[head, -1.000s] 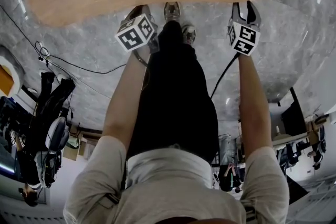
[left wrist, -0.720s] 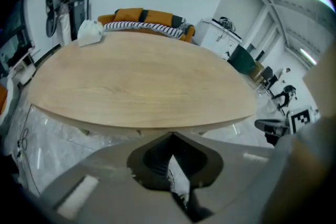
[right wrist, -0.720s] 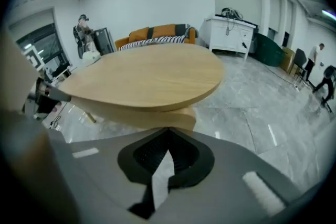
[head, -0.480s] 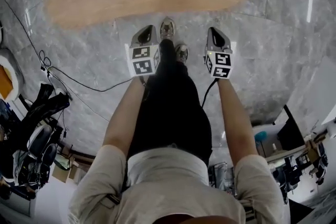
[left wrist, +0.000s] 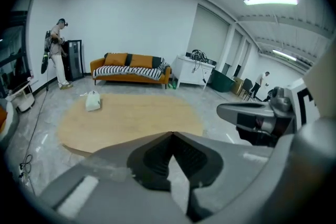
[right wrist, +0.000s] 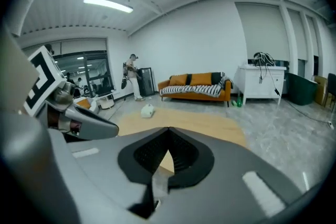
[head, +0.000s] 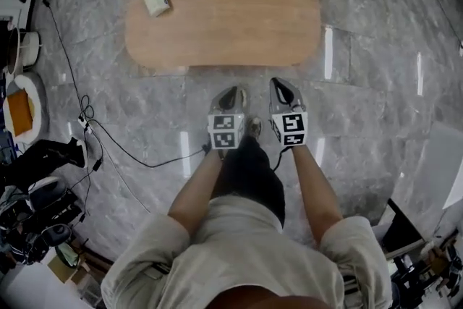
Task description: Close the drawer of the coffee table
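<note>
The oval, light-wood coffee table carries one white pack.

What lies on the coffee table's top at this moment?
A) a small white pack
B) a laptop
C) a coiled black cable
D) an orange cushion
A: the head view shows a small white pack lying on the wooden coffee table, near its left end.

Head view overhead, gripper views level (wide-angle), sharing coffee table
</note>
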The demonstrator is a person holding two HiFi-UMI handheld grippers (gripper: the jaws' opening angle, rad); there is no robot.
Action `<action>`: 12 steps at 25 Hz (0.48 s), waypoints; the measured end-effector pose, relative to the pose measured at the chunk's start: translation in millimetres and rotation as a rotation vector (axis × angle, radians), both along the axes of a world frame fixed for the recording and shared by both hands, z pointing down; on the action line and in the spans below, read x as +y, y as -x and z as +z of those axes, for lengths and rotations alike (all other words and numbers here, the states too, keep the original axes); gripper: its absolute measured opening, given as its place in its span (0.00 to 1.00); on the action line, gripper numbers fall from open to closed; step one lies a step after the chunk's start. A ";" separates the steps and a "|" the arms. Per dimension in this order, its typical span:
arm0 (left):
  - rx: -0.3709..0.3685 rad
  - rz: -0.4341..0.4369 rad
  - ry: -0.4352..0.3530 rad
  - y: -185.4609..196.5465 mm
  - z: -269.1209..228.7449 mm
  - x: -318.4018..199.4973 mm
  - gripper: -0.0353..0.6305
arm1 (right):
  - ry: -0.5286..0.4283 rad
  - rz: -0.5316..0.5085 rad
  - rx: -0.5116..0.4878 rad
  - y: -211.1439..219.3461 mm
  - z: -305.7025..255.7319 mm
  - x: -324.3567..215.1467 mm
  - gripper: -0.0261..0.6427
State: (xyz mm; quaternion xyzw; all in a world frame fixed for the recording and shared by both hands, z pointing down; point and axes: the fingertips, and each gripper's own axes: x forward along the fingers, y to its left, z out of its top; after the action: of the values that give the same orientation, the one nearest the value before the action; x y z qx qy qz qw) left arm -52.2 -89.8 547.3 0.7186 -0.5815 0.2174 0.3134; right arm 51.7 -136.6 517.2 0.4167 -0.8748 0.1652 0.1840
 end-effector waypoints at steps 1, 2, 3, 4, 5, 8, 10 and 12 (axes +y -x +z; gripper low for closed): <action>-0.002 -0.008 -0.031 1.5 -17.4 -3.2 0.08 | -0.038 -0.015 -0.007 6.9 -19.5 -1.8 0.05; -0.004 -0.019 -0.068 3.9 -35.1 -8.1 0.08 | -0.072 -0.016 -0.010 11.7 -37.8 -4.7 0.05; -0.002 -0.031 -0.105 6.1 -52.7 -12.1 0.08 | -0.099 0.000 -0.005 12.9 -54.7 -6.5 0.05; 0.006 -0.044 -0.140 7.2 -70.0 -13.7 0.08 | -0.122 0.032 0.003 10.6 -70.6 -5.8 0.05; 0.016 -0.053 -0.168 6.8 -86.3 -12.8 0.08 | -0.141 0.069 0.010 6.7 -86.3 -2.5 0.05; 0.021 -0.044 -0.244 4.1 -129.8 -11.6 0.08 | -0.203 0.161 0.010 -3.0 -131.9 10.3 0.05; 0.022 -0.042 -0.314 4.4 -162.1 -19.2 0.08 | -0.285 0.180 0.023 -3.2 -166.2 13.3 0.05; 0.029 -0.037 -0.389 1.7 -190.6 -27.0 0.08 | -0.394 0.176 0.043 -0.5 -202.1 16.5 0.05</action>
State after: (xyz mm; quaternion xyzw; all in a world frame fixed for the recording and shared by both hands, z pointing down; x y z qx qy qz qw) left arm -53.9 -116.8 356.8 0.7579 -0.6211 0.0847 0.1807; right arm 52.3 -120.1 315.1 0.5227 -0.8463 -0.0025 0.1025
